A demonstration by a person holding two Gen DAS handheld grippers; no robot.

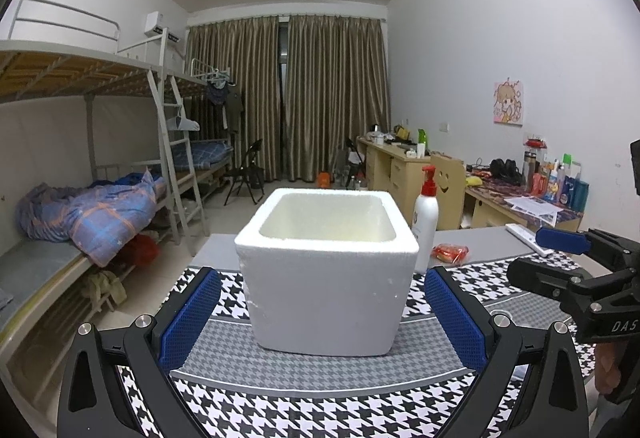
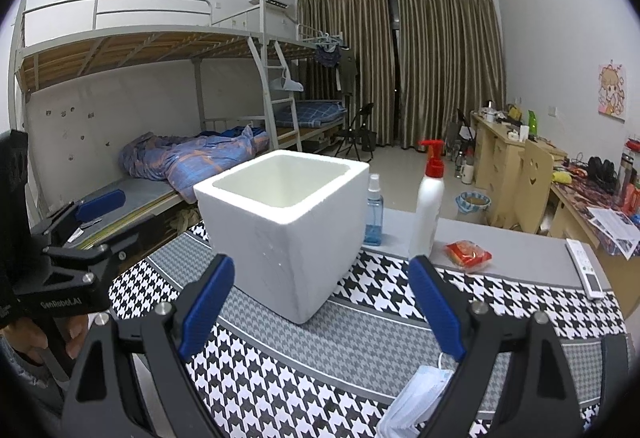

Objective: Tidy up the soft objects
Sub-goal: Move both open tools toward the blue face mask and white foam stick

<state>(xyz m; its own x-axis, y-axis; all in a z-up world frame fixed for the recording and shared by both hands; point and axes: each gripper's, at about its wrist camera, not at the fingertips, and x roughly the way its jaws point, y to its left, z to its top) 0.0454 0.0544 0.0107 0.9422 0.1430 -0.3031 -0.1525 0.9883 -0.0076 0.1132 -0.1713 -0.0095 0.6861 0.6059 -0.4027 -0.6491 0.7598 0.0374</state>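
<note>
A white foam box stands open-topped on the houndstooth cloth; it also shows in the right wrist view. My left gripper is open and empty, its blue pads either side of the box's front, a little short of it. My right gripper is open and empty, to the right of the box. A blue face mask lies on the cloth under the right finger. A small red packet lies behind the cloth, and it also shows in the left wrist view.
A white pump bottle and a blue spray bottle stand behind the box. A white remote lies at the table's right edge. Bunk beds stand left, desks right.
</note>
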